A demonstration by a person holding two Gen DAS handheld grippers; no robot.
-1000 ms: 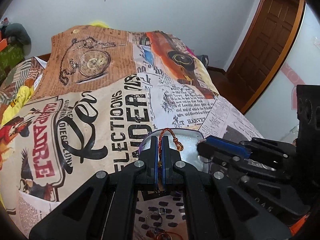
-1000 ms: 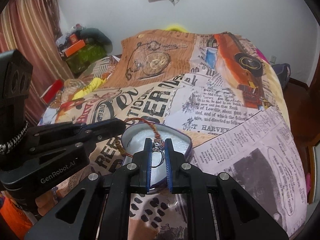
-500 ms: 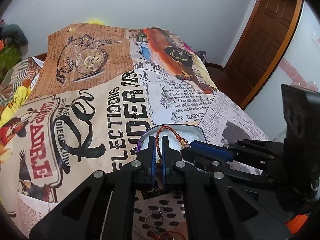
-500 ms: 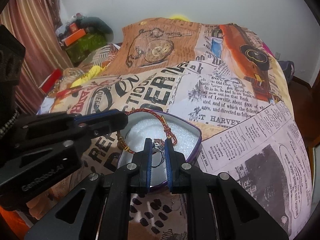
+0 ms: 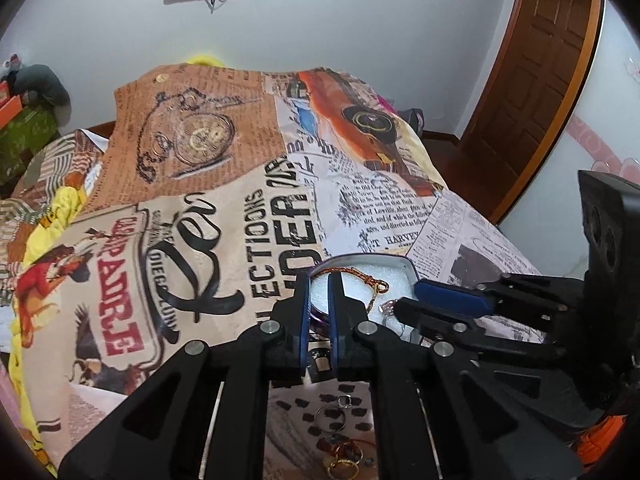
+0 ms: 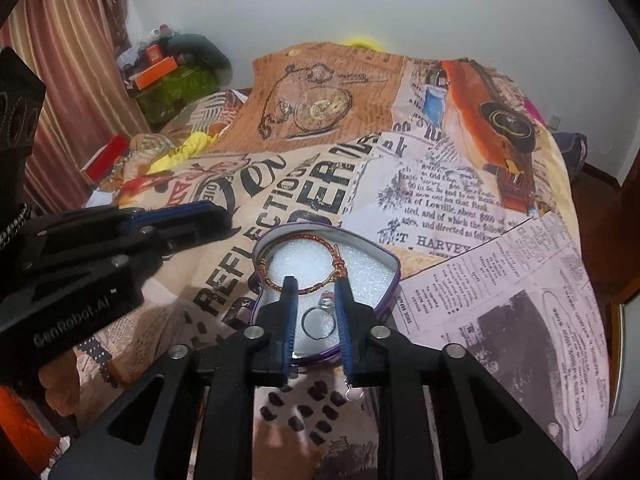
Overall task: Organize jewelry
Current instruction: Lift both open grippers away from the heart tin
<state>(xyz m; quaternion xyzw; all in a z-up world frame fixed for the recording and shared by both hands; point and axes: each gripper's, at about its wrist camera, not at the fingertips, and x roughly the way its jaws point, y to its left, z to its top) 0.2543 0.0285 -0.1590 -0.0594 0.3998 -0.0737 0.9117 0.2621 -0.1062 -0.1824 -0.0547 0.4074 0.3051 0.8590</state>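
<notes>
A purple tin box (image 6: 394,266) with a white foam lining sits on the printed bedspread; it also shows in the left wrist view (image 5: 410,266). A red-and-gold braided bracelet (image 6: 316,238) lies on the foam and shows in the left wrist view (image 5: 366,276). A silver ring with a clear stone (image 6: 318,322) lies on the foam between my right fingers. My right gripper (image 6: 316,286) is open over the box and holds nothing. My left gripper (image 5: 319,280) is open a little and empty at the box's left rim.
Loose rings lie on the bedspread under the left gripper: a silver one (image 5: 330,416) and a gold one (image 5: 344,464). A small clear earring (image 6: 354,392) lies by the right finger. Clutter and boxes (image 6: 168,76) sit at the bed's far left, a wooden door (image 5: 532,76) at the right.
My left gripper let go of the bracelet, which now lies in the box. My right gripper opened and the silver ring dropped onto the foam.
</notes>
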